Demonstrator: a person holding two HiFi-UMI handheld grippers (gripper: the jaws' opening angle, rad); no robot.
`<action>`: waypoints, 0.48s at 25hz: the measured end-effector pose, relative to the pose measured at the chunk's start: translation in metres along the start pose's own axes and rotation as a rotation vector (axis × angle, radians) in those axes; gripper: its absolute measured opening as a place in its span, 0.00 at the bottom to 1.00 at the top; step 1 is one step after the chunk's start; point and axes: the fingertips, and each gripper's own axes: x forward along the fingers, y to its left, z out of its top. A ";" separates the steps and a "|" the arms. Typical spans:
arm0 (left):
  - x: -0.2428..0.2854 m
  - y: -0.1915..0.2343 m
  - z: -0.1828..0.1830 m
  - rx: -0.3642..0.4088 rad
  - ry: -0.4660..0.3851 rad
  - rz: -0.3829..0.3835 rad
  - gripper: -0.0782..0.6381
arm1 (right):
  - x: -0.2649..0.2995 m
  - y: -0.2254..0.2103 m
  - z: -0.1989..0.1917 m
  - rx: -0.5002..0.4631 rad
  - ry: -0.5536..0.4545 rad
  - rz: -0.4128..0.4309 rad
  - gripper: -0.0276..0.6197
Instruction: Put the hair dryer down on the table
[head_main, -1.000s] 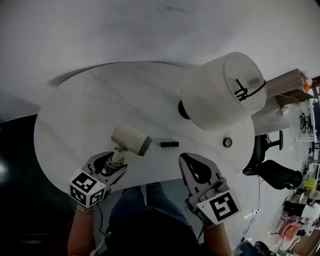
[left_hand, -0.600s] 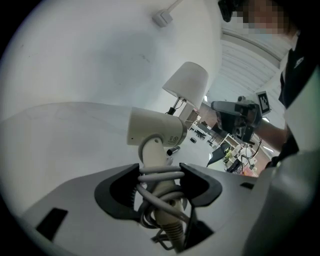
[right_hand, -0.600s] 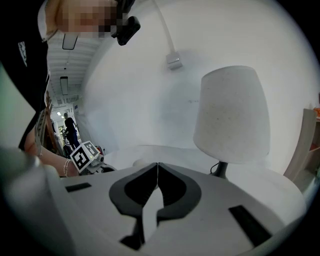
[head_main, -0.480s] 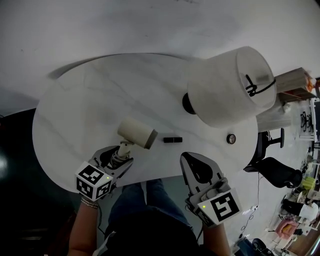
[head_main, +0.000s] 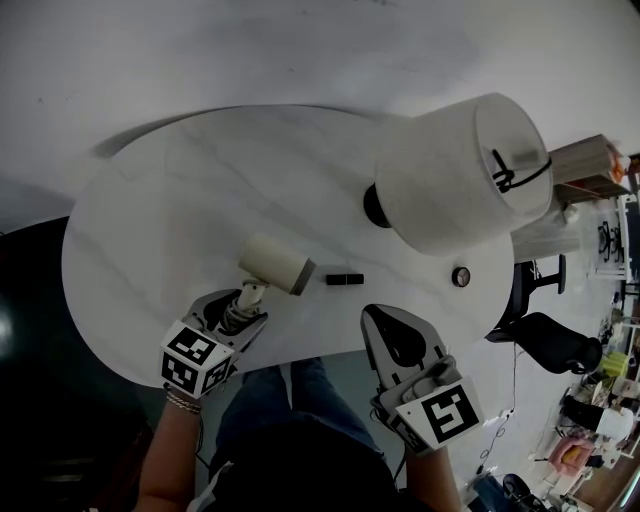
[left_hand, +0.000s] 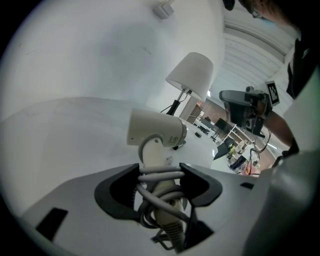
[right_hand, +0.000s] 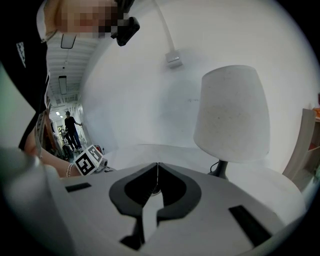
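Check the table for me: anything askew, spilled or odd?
Nothing spilled or damaged. One oddity: the hair dryer has its cord coiled round its handle, and the left gripper clamps over those coils. The lamp stands upright.

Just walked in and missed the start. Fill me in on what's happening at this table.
A person holds a claw in each hand. The left claw is shut on the cord-wrapped handle of the hair dryer, holding it over the table near its front edge, not yet laid down. The right claw is shut and empty. A lamp stands on the table.
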 end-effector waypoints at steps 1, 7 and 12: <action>0.002 0.001 0.000 -0.006 0.002 0.007 0.48 | 0.000 -0.001 -0.002 -0.004 0.005 -0.002 0.07; 0.009 0.005 -0.001 -0.026 0.006 0.031 0.48 | 0.002 0.001 0.001 -0.002 0.004 0.006 0.07; 0.014 0.005 -0.002 -0.026 0.011 0.026 0.48 | 0.004 0.000 0.001 -0.002 -0.002 0.005 0.07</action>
